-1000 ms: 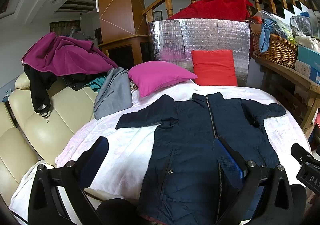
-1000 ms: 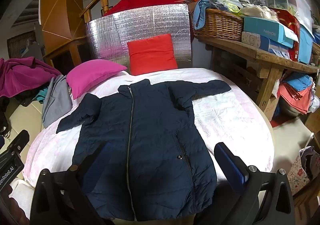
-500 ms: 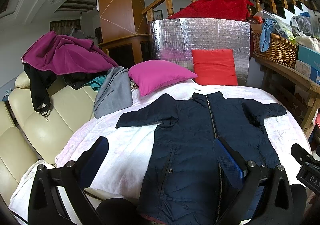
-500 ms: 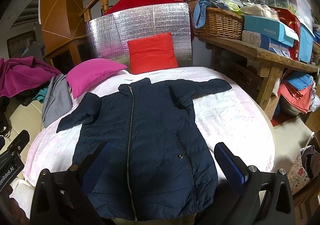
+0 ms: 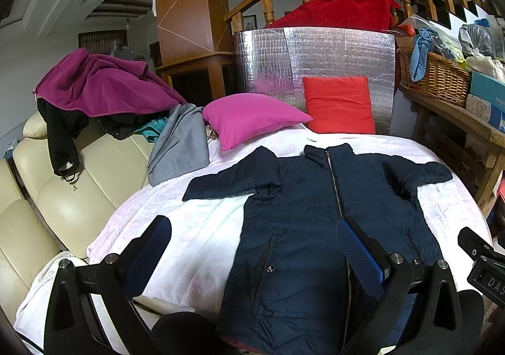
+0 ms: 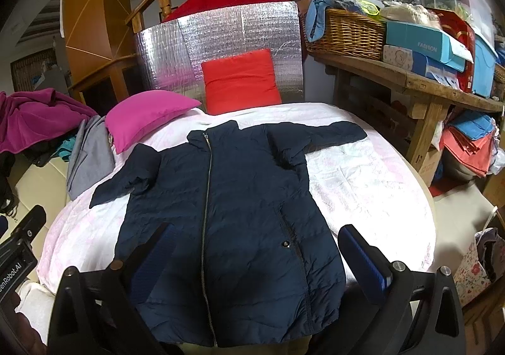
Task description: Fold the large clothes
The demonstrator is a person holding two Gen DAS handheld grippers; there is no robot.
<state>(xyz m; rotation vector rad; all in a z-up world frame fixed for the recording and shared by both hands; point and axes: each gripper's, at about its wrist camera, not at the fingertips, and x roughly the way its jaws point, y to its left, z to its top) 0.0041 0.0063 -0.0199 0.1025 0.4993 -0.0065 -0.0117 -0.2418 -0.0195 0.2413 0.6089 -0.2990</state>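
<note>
A navy padded jacket (image 5: 303, 222) (image 6: 227, 216) lies flat and zipped on the round table with its pale pink cover (image 5: 189, 228) (image 6: 372, 184), both sleeves spread outward. My left gripper (image 5: 252, 241) hovers open over the jacket's lower left side, one finger above the cover and the other above the zipper. Open too, my right gripper (image 6: 255, 247) hangs above the jacket's lower half, with its right finger just past the hem's right edge. Neither gripper holds anything.
A magenta pillow (image 5: 252, 118) and a red pillow (image 5: 339, 104) lean at the table's far side against a silver foil panel (image 5: 315, 58). A cream sofa (image 5: 79, 197) with piled clothes stands left. A wooden bench (image 6: 410, 83) with a wicker basket (image 6: 347, 33) and boxes stands right.
</note>
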